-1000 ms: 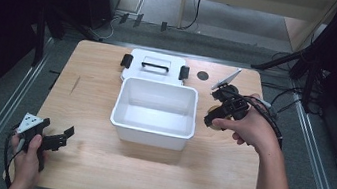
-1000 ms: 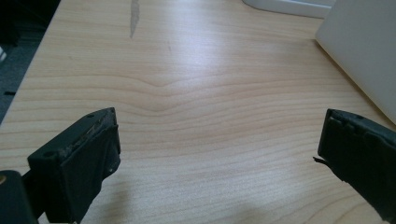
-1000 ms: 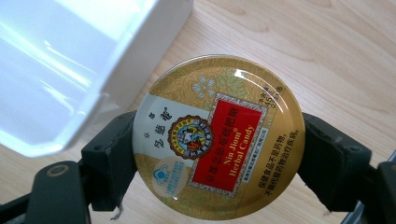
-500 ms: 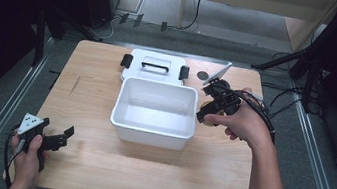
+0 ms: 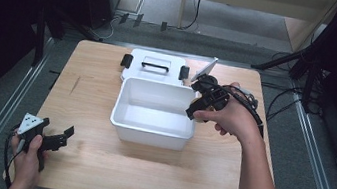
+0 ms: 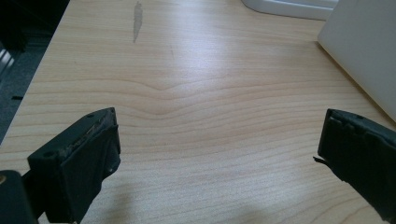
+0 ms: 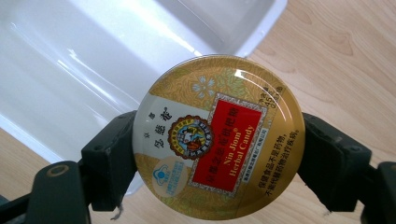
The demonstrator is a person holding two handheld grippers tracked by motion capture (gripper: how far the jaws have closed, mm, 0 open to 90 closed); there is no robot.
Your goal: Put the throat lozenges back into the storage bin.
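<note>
The right claw (image 7: 218,140) clamps a round candy tin (image 7: 218,136) between its jaws, beside the white bin's (image 5: 152,122) right rim. The left claw (image 6: 219,154) rests released, jaws spread, over the table (image 6: 196,93).

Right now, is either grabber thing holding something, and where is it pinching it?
The right gripper holds a round gold candy tin, its jaws pinching opposite edges of the rim. The left gripper is open and holds nothing.
</note>
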